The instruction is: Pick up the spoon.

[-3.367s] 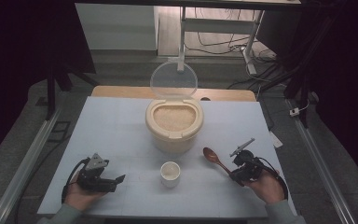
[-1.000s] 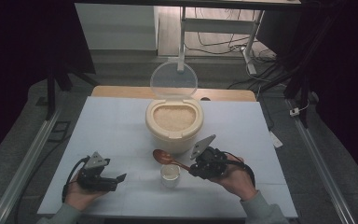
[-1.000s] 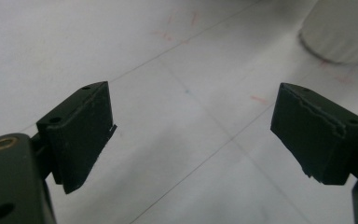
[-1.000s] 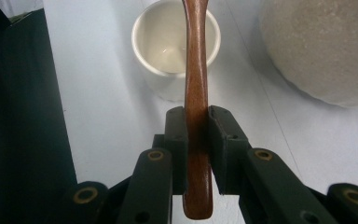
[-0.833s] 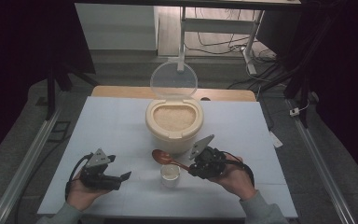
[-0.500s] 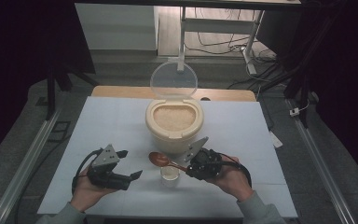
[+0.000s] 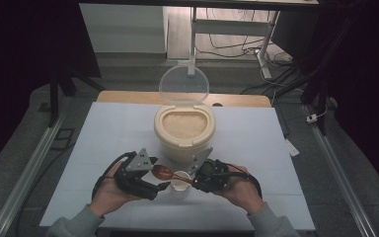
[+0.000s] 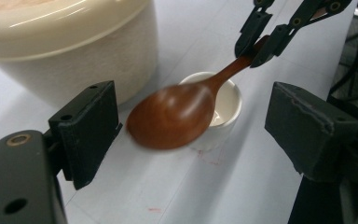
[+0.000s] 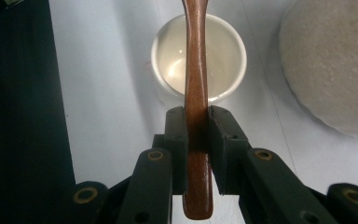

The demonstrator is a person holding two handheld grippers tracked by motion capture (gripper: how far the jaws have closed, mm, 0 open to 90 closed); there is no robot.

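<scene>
A brown wooden spoon (image 7: pixel 164 172) hangs level over a small white cup (image 7: pixel 180 181), its bowl just left of the cup's rim. My right gripper (image 9: pixel 196 126) is shut on the spoon's handle (image 9: pixel 196 70), with the cup (image 9: pixel 223 51) below. My left gripper (image 8: pixel 198 128) is open. Its jaws have just been closing a little and stand wide to either side of the spoon bowl (image 8: pixel 177 114), which touches neither pad. The cup (image 8: pixel 226 112) sits just beyond. In the high view the left gripper (image 7: pixel 159 186) is close to the cup's left side.
A cream tub of rice (image 7: pixel 184 131) stands just behind the cup, its clear lid (image 7: pixel 183 86) tipped up at the back. The pale blue table (image 7: pixel 113 128) has free room to the left and right. The tub wall (image 8: pixel 70 46) is close by the left jaw.
The right gripper carried the spoon leftwards from the table's right side to above the cup, then held still. The left gripper has lifted and moved right, up to the cup and spoon bowl.
</scene>
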